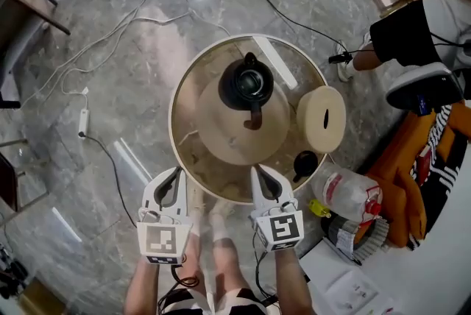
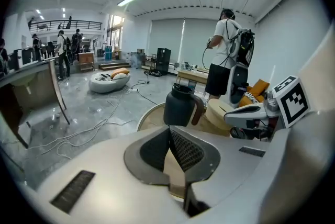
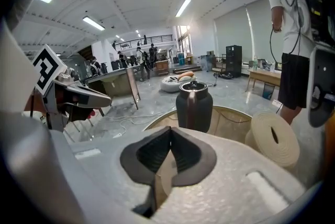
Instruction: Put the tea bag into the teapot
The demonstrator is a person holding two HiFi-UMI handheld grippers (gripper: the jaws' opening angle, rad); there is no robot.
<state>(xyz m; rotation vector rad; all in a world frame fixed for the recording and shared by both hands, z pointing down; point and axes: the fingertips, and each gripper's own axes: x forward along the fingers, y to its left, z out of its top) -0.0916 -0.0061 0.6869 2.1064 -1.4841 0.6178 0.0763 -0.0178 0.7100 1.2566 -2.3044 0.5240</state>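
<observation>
Head view looks steeply down on a round worktop (image 1: 174,131) standing on a grey marble floor (image 1: 110,93). A black teapot (image 1: 249,84), its brown handle turned toward the near side, stands on a round wooden tray (image 1: 221,137) at the worktop's middle. A beige disc with a slot (image 1: 321,118) shows at the right rim, and nearer along that rim sits a small black object (image 1: 305,161). At the near edge the left hand-held gripper (image 1: 176,172) and the right hand-held gripper (image 1: 255,171) point side by side toward the teapot, well apart from it. Left gripper view and right gripper view each show the jaws clenched tip to tip with nothing between them. No view lets the tea bag be made out. On the floor to the right lie a clear plastic bottle (image 1: 346,194) and an orange cushion (image 1: 412,174). A person in black shorts (image 1: 401,30) stands at the far right, and cables (image 1: 110,34) trail across the floor at the far left.
</observation>
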